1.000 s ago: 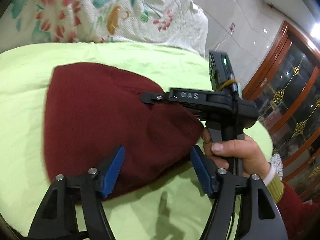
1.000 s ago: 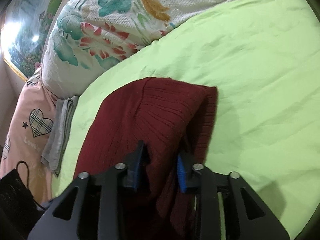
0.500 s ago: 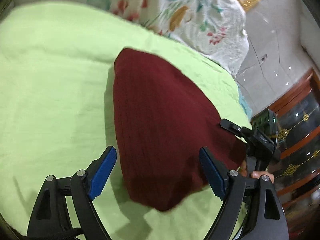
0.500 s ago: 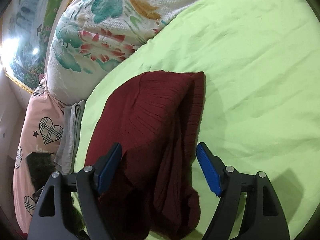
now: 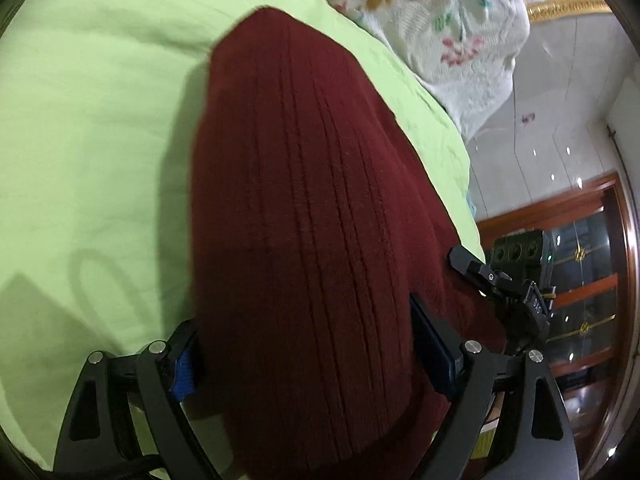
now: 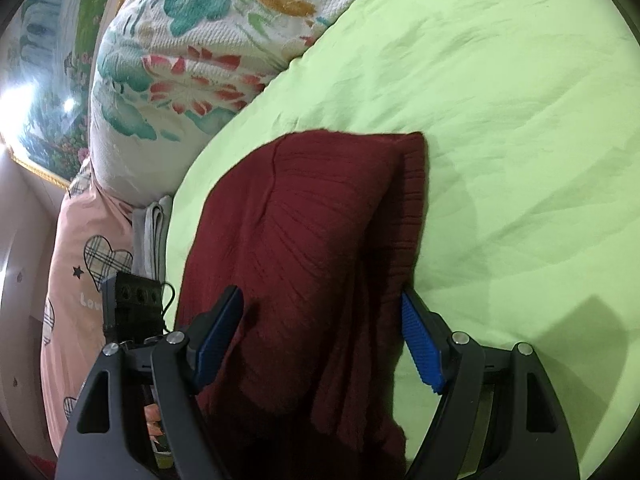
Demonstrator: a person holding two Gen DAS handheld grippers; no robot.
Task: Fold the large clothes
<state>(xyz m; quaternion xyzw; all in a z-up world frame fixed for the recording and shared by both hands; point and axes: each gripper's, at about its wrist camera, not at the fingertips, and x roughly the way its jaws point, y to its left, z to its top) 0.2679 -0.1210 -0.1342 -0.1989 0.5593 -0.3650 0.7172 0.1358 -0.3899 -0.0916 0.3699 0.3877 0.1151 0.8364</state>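
A dark red ribbed knit sweater (image 5: 304, 216) lies folded in a long bundle on a light green bedsheet (image 5: 92, 128). My left gripper (image 5: 308, 364) is open, its blue-padded jaws standing wide on either side of the sweater's near end. The sweater also shows in the right wrist view (image 6: 312, 240). My right gripper (image 6: 320, 336) is open too, its jaws straddling the sweater's other near end. The right gripper's body (image 5: 504, 292) shows at the sweater's right edge in the left wrist view.
A floral quilt (image 6: 192, 52) is piled at the head of the bed. A pink pillow with heart prints (image 6: 80, 280) and a grey folded cloth (image 6: 152, 232) lie beside it. A wooden glass-door cabinet (image 5: 580, 288) stands past the bed edge.
My right gripper opened and let go of the sweater's fold. My left gripper swung round and moved in low, so its open jaws now straddle the sweater's end.
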